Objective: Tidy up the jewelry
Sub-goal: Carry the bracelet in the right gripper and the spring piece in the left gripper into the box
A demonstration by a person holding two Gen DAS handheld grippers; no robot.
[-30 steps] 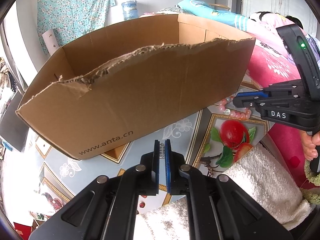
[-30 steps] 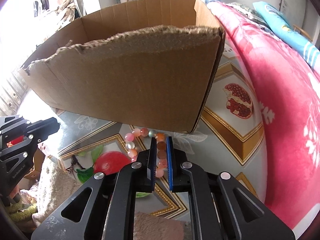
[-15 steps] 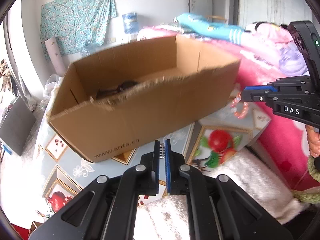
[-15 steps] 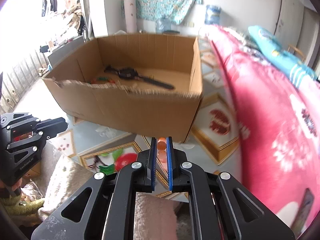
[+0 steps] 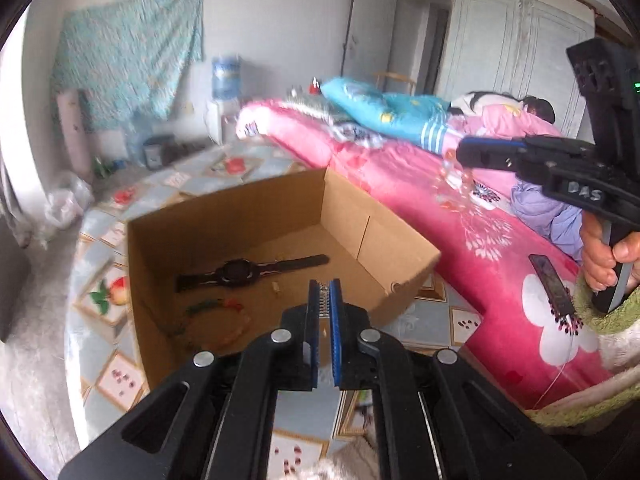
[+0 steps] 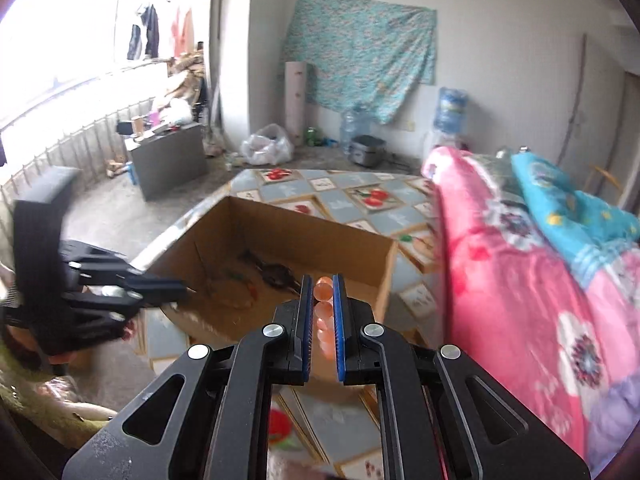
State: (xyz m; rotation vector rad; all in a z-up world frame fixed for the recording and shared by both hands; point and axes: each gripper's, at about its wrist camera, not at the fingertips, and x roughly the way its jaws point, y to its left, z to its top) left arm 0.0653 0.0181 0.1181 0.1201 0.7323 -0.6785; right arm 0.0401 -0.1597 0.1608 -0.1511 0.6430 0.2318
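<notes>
Tiled floor mat [image 5: 432,322] with fruit prints, pink quilt [image 5: 492,256] along one side, grey concrete floor beyond, window wall far off. Open cardboard box [image 5: 396,248] sits on the mat, near wall torn; free air above it. Inside: black watch [image 5: 240,270], thin bead strand [image 5: 216,312]. My right gripper [image 6: 322,312] is clamped on the peach-pink bead bracelet [image 6: 323,292], glossy round beads dangling near the box's rim. My left gripper [image 5: 325,312] has jaws together, a small metal spring [image 5: 324,302] pinched between them, above the box.
</notes>
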